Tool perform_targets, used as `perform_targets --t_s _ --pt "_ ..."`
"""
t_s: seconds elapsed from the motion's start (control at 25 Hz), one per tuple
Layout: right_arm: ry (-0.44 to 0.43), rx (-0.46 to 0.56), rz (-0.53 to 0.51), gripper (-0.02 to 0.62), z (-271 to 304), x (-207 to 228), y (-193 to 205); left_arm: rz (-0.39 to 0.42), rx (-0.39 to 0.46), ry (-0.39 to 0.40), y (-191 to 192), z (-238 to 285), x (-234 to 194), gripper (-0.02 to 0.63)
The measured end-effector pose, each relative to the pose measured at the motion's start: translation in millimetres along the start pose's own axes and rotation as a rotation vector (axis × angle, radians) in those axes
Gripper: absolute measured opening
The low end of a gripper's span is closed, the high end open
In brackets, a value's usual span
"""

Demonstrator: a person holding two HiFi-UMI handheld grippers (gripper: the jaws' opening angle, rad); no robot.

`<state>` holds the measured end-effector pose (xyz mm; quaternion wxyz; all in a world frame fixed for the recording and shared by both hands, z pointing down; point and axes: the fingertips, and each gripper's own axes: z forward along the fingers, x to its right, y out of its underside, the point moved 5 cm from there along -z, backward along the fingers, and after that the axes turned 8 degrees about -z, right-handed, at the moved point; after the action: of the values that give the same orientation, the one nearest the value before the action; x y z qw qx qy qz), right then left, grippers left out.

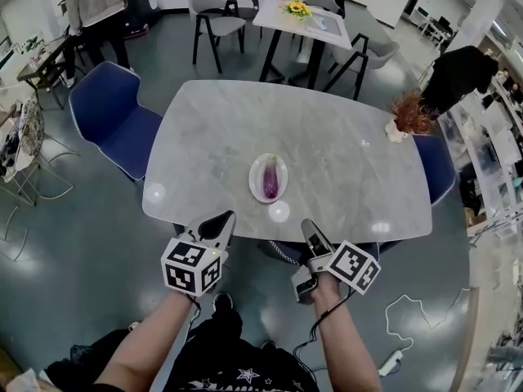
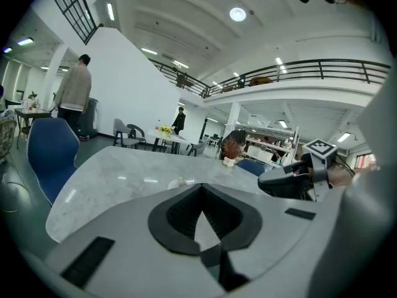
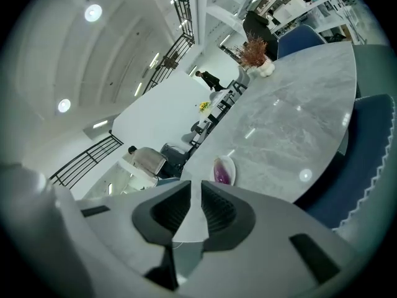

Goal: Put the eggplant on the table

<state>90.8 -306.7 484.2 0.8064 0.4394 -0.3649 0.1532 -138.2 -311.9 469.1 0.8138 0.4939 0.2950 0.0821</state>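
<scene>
A purple eggplant [image 1: 270, 178] lies on a small white plate [image 1: 255, 188] near the front edge of the grey marble table [image 1: 327, 121]. Both grippers hover just off that front edge, below the plate. My left gripper [image 1: 224, 220] sits left of the plate, its jaws touching at the tips with nothing in them [image 2: 200, 189]. Right of the plate, my right gripper [image 1: 310, 226] has its jaws almost together, a thin slit between them, and holds nothing [image 3: 196, 185]. In the right gripper view the eggplant [image 3: 221, 171] lies ahead on the plate [image 3: 231, 164]. The right gripper [image 2: 268, 182] also shows in the left gripper view.
Blue chairs stand at the table's left [image 1: 114, 113] and right [image 1: 437, 170]. A vase of dried reddish flowers [image 1: 404, 117] sits on the right end. Farther back is a white table with yellow flowers [image 1: 298, 11] and a standing person [image 1: 94, 6]. A power strip [image 1: 391, 361] lies on the floor.
</scene>
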Motion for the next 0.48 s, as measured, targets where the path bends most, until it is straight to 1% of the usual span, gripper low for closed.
perform_targets --t_s 0.28,0.48 --pt "-0.092 -0.049 -0.057 0.057 -65 10 13 0.012 0.061 -0.043 24 -27 61 0.006" --pt "-0.13 -0.059 -0.071 0.057 -106 9 26 0.007 0.067 -0.054 45 -54 97 0.006"
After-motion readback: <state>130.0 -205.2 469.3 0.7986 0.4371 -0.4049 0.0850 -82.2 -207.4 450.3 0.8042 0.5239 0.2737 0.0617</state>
